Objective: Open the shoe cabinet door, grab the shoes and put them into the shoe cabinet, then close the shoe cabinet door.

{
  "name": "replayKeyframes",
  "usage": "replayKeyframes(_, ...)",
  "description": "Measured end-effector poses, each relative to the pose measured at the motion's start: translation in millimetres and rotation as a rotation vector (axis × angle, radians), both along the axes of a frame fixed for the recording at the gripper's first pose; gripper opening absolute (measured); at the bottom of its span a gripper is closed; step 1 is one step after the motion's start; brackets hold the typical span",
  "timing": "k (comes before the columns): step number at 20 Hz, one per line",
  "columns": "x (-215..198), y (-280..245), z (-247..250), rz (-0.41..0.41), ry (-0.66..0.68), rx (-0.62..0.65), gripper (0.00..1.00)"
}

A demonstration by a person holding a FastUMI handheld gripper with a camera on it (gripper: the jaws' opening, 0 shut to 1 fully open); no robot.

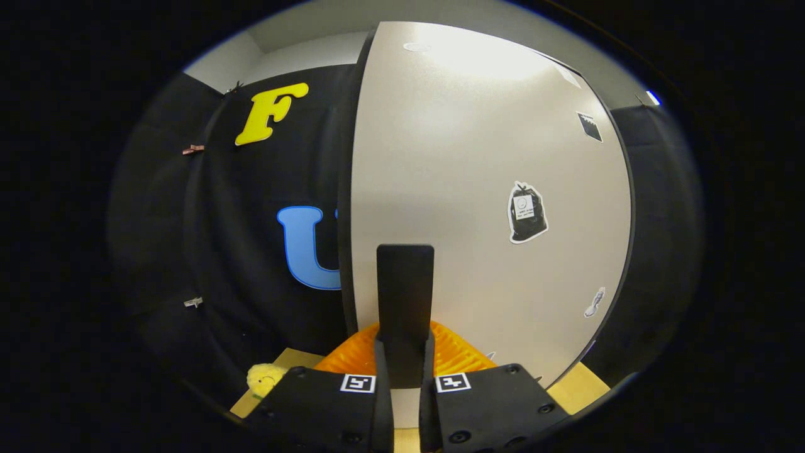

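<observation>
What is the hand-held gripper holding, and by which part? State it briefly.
The hand-held gripper is shut on the dark upright handle of the pale cabinet door, with both fingers pressing on the handle's lower end.

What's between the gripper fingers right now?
In the gripper view, the gripper is shut on the black upright handle of the pale cabinet door.

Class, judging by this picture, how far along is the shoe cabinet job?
Done: nothing certain. In hand: the tongs clamp the black handle of the white cabinet door. Left: finishing this door move; whether it is opening or closing cannot be told.
</observation>
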State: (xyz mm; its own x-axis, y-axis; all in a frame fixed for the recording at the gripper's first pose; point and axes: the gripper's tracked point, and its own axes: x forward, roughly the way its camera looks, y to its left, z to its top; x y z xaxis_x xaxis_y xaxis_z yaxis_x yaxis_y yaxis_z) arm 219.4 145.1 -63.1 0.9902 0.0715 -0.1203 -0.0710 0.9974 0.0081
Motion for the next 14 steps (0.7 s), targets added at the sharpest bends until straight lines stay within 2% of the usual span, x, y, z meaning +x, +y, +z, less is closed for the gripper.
replayKeyframes(3, -25, -5, 8, 0.002, -0.015, -0.023, 0.2)
replayKeyframes(4, -32, -6, 11, 0.011, -0.02, -0.013, 0.16)
replayKeyframes(9, -72, -28, 18, 0.058, -0.012, 0.004, 0.16)
replayKeyframes(14, -107, -58, 21, 0.057, -0.011, 0.018, 0.16)
